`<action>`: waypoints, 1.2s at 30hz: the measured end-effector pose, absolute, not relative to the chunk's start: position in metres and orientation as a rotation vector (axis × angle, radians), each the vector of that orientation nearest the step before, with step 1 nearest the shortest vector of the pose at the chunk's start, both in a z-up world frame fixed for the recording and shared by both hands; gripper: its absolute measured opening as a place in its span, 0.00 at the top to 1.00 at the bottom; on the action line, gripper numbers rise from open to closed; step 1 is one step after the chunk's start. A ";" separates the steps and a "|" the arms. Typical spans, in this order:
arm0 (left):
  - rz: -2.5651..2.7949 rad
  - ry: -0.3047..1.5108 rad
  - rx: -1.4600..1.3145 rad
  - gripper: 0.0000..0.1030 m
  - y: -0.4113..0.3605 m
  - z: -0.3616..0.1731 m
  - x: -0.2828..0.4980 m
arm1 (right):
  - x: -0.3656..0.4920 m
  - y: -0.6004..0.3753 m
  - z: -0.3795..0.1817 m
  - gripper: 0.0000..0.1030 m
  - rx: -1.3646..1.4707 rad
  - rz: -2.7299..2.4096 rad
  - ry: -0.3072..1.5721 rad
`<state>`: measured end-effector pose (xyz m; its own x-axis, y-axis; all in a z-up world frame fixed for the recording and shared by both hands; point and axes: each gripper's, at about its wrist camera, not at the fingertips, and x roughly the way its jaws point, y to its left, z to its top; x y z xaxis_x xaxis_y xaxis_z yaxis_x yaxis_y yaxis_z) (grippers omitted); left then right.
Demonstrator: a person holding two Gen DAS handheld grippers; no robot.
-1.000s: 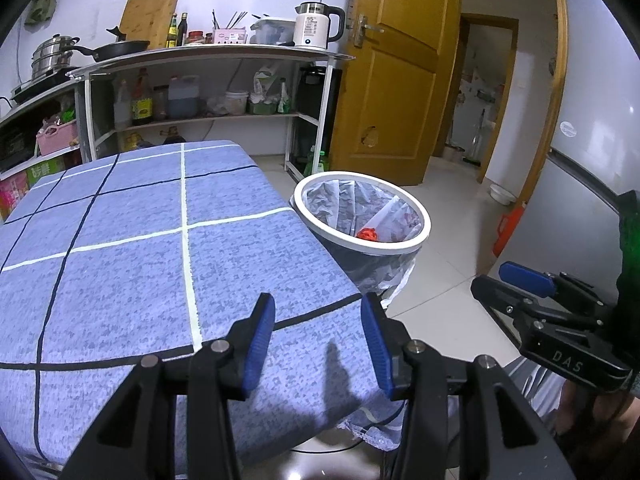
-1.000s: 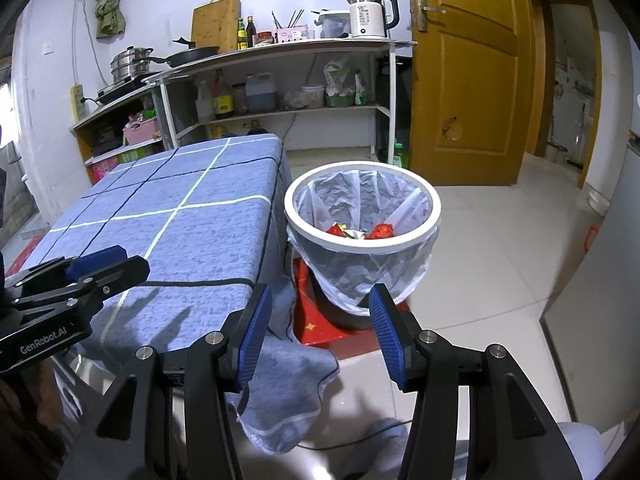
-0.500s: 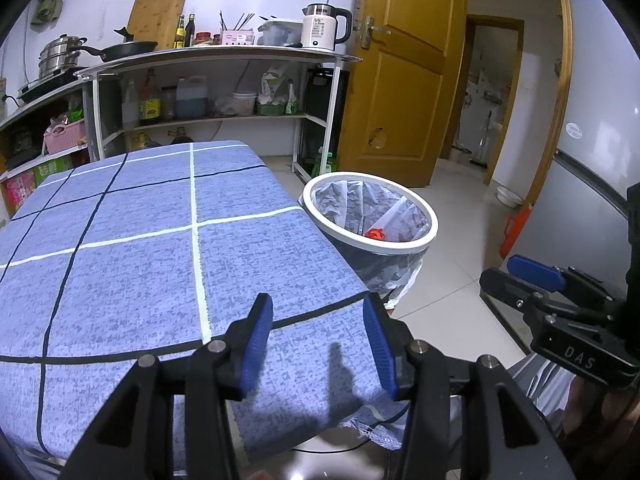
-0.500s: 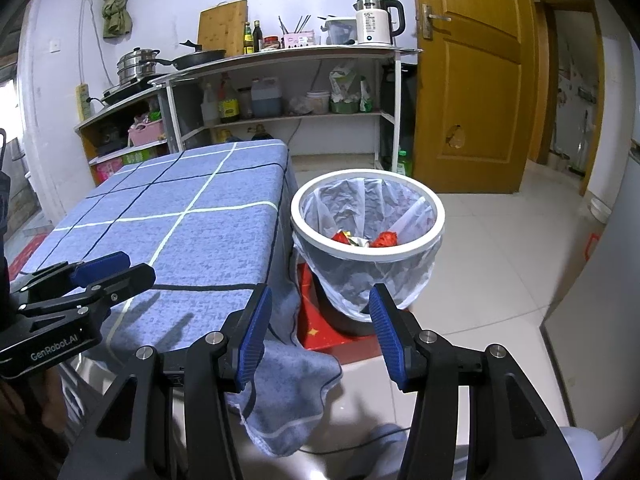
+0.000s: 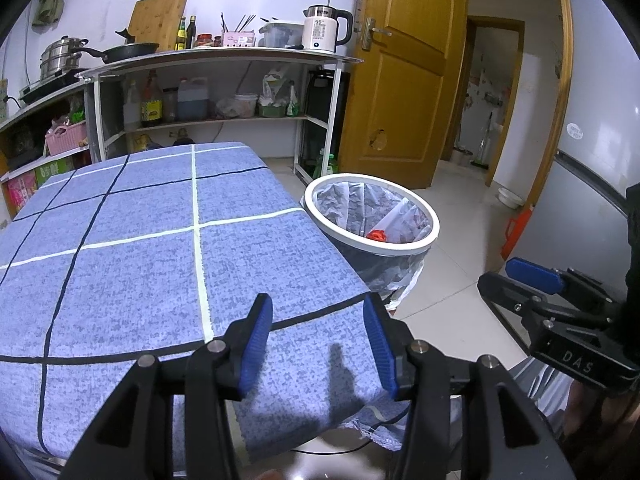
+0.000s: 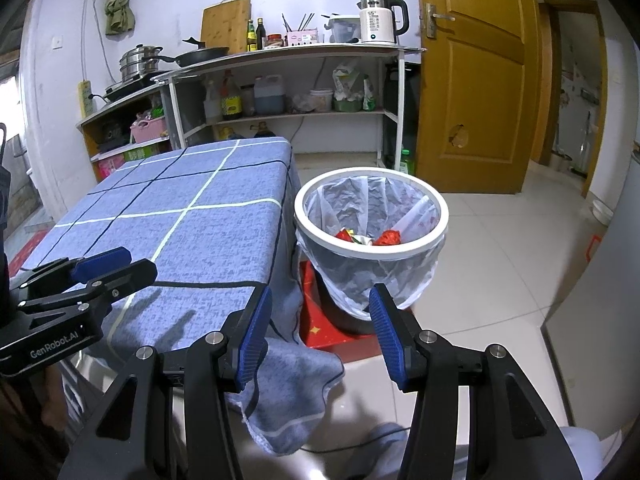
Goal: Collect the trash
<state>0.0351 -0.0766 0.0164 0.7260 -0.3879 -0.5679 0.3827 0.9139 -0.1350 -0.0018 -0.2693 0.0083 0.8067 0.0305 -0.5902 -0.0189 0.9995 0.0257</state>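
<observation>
A white-rimmed bin lined with a clear bag stands on the floor beside the table. Red and yellow wrappers lie at its bottom; in the left wrist view only a red scrap shows. My left gripper hovers open over the near corner of the blue checked tablecloth, nothing between its blue pads. My right gripper stands open above the floor and the hanging cloth corner, short of the bin. Each gripper shows in the other's view: the right gripper and the left gripper.
A metal shelf unit with bottles, pans, a kettle and a cutting board lines the back wall. A yellow wooden door stands to the right. A red box sits under the bin. A grey cabinet side is at far right.
Both views have shifted slightly, so the bin and table sit a little differently in frame. Both grippers' jaws stay apart and hold nothing.
</observation>
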 end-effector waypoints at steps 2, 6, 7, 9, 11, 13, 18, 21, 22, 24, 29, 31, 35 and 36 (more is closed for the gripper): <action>-0.422 0.624 -0.006 0.52 -0.077 0.016 0.035 | -0.002 -0.269 0.008 0.50 0.019 0.026 0.633; -0.416 0.623 -0.004 0.52 -0.077 0.016 0.035 | -0.002 -0.269 0.008 0.50 0.016 0.027 0.634; -0.415 0.622 -0.004 0.52 -0.077 0.016 0.035 | -0.002 -0.269 0.008 0.50 0.018 0.028 0.634; -0.413 0.620 -0.001 0.52 -0.077 0.016 0.035 | -0.002 -0.268 0.008 0.50 0.017 0.028 0.634; -0.411 0.619 0.001 0.52 -0.077 0.016 0.035 | -0.002 -0.268 0.008 0.50 0.018 0.028 0.634; -0.411 0.623 0.000 0.52 -0.077 0.015 0.036 | -0.002 -0.268 0.008 0.50 0.017 0.028 0.634; -0.414 0.631 -0.011 0.52 -0.077 0.014 0.035 | -0.002 -0.268 0.008 0.50 0.017 0.028 0.634; -0.411 0.630 -0.005 0.52 -0.078 0.014 0.035 | -0.002 -0.268 0.008 0.50 0.018 0.029 0.635; -0.410 0.628 -0.003 0.52 -0.079 0.014 0.035 | -0.002 -0.267 0.008 0.50 0.018 0.029 0.635; -0.406 0.623 0.004 0.52 -0.080 0.013 0.035 | -0.002 -0.267 0.007 0.50 0.015 0.030 0.634; -0.401 0.621 0.009 0.52 -0.081 0.012 0.035 | -0.001 -0.267 0.006 0.50 0.012 0.031 0.636; -0.396 0.616 0.012 0.52 -0.081 0.012 0.034 | -0.001 -0.266 0.007 0.50 0.013 0.030 0.635; -0.393 0.614 0.012 0.52 -0.081 0.012 0.034 | 0.000 -0.268 0.006 0.50 0.014 0.033 0.630; -0.393 0.615 0.013 0.52 -0.081 0.012 0.035 | 0.000 -0.268 0.006 0.50 0.014 0.033 0.630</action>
